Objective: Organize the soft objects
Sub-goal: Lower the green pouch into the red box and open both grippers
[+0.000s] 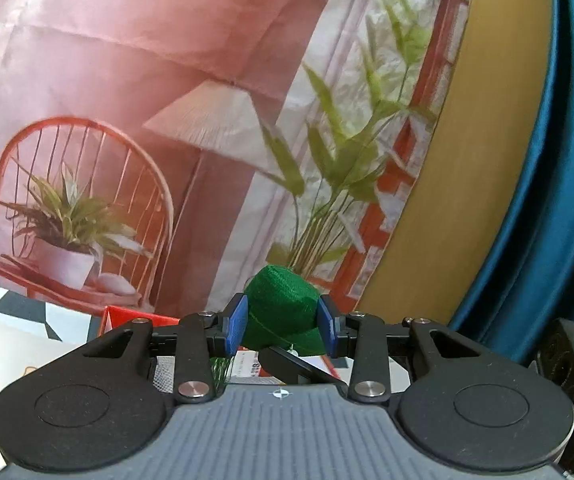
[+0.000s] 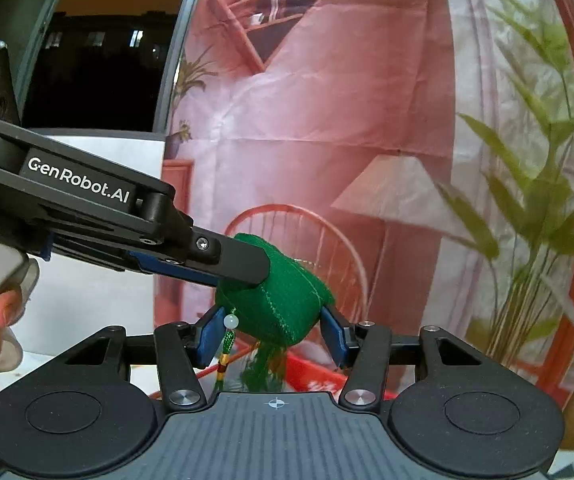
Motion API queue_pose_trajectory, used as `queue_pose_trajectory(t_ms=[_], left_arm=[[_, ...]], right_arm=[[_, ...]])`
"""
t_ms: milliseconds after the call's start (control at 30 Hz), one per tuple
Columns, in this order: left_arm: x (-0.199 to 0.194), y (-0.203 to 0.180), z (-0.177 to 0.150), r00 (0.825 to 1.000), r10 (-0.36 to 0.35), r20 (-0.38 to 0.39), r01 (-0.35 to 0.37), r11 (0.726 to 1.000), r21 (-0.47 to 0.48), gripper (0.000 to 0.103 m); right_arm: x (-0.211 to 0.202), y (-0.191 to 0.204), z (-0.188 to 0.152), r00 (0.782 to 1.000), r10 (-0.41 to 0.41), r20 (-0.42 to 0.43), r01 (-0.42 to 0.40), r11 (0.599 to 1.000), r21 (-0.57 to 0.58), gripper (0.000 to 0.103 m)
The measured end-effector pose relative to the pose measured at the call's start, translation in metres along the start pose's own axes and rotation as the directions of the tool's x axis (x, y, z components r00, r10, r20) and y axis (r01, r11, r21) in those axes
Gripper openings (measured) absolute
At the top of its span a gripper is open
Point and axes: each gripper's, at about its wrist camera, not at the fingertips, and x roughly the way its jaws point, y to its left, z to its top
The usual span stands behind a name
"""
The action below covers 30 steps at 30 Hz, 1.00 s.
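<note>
A green felt pouch [image 1: 283, 312] with a bead and green tassel hangs in the air between both grippers. My left gripper [image 1: 283, 326] is shut on the green pouch, its blue pads pressing both sides. In the right wrist view the pouch [image 2: 279, 304] sits between the blue pads of my right gripper [image 2: 273, 336], which closes on its sides. The left gripper's black finger [image 2: 231, 260] reaches in from the left and clamps the pouch's top. The white bead [image 2: 231, 322] and tassel [image 2: 263, 368] dangle below.
A printed backdrop with a red chair, lamp and plants [image 1: 167, 140] stands close ahead. A red box [image 2: 311, 372] lies below the pouch. A blue curtain [image 1: 559, 160] hangs on the right. Patterned paper [image 1: 15, 320] lies at the lower left. A dark window [image 2: 99, 72] is at the left.
</note>
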Motion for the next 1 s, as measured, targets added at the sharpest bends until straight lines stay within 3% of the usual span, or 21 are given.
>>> queue_pose_trajectory(t_ms=[200, 400, 567, 633, 700, 833, 1000], left_arm=[[0.047, 0.022, -0.02, 0.992, 0.011, -0.127, -0.013, 1.0, -0.01, 0.039], [0.083, 0.037, -0.047, 0.971, -0.002, -0.239, -0.005, 1.0, -0.03, 0.039], [0.098, 0.037, -0.054, 0.961, 0.04, -0.275, -0.042, 0.999, -0.001, 0.042], [0.097, 0.038, -0.054, 0.96, 0.057, -0.275, -0.056, 0.998, 0.012, 0.05], [0.095, 0.038, -0.053, 0.959, 0.086, -0.27, -0.081, 0.996, 0.03, 0.062], [0.084, 0.037, -0.049, 0.959, 0.124, -0.256, -0.114, 0.992, 0.053, 0.071], [0.058, 0.033, -0.041, 0.962, 0.183, -0.201, -0.164, 0.981, 0.108, 0.096]], right_arm=[[0.034, -0.016, -0.032, 0.996, 0.004, -0.094, 0.0, 0.999, 0.045, 0.049], [0.059, -0.034, -0.069, 0.978, 0.008, -0.21, 0.033, 0.981, 0.191, 0.049], [0.066, -0.045, -0.086, 0.959, -0.027, -0.281, 0.102, 0.962, 0.254, 0.049], [0.066, -0.046, -0.09, 0.949, -0.054, -0.31, 0.135, 0.96, 0.245, 0.05], [0.063, -0.05, -0.093, 0.941, -0.082, -0.328, 0.169, 0.954, 0.247, 0.058], [0.052, -0.053, -0.092, 0.934, -0.125, -0.335, 0.22, 0.94, 0.262, 0.067], [0.028, -0.051, -0.079, 0.93, -0.17, -0.325, 0.257, 0.934, 0.248, 0.099]])
